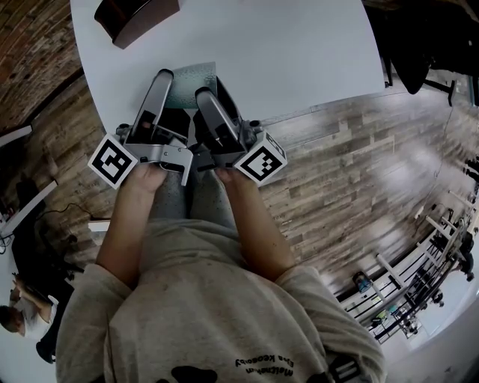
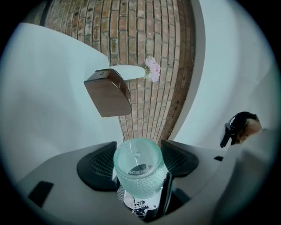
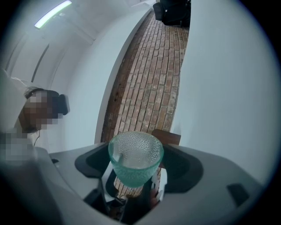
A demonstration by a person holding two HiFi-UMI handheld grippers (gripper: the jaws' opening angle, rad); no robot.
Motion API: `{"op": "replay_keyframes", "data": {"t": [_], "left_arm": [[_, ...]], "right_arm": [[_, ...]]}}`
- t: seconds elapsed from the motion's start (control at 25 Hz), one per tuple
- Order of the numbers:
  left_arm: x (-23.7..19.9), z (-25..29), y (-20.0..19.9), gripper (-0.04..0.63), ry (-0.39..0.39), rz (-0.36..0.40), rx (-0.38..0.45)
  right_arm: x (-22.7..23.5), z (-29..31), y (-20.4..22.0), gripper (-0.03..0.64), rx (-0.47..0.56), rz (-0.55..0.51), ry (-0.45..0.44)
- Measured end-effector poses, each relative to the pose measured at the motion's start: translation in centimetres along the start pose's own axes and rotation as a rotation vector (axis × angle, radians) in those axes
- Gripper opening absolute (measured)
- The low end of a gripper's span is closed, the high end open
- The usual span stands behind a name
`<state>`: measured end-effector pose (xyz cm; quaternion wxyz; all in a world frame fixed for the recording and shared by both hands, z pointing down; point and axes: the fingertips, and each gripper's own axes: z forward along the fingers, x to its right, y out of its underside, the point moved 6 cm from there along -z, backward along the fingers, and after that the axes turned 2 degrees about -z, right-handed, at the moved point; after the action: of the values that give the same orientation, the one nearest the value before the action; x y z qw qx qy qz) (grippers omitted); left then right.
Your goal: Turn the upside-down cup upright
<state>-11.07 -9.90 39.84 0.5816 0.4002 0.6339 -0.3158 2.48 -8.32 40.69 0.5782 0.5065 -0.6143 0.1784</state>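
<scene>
A teal glass cup (image 1: 191,84) with a bumpy wall hangs over the near edge of the white table (image 1: 299,52), between my two grippers. The right gripper (image 1: 205,96) is shut on it. In the right gripper view the cup (image 3: 135,160) sits between both pads, wide end up and away from the camera. My left gripper (image 1: 166,81) is open around the same cup. In the left gripper view the cup (image 2: 139,169) lies tilted between the pads (image 2: 99,165), which stand close at each side. The left gripper (image 2: 139,154) and right gripper (image 3: 136,154) nearly touch.
A brown wooden block (image 1: 135,19) sits at the far part of the table, also in the left gripper view as the block (image 2: 107,91). A white vase with a pink flower (image 2: 151,69) is behind it. Brick wall and wood floor surround the table. A person (image 1: 15,318) is at lower left.
</scene>
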Motion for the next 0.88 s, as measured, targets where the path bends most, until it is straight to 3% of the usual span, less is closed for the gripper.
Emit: {"op": "replay_keyframes", "data": {"t": [0.88], "left_arm": [[-1.2,-0.1,-0.9,0.313,0.003,-0.040,-0.008]], "right_arm": [[0.5,0.2,0.5,0.371,-0.043,-0.037,0.036]]}}
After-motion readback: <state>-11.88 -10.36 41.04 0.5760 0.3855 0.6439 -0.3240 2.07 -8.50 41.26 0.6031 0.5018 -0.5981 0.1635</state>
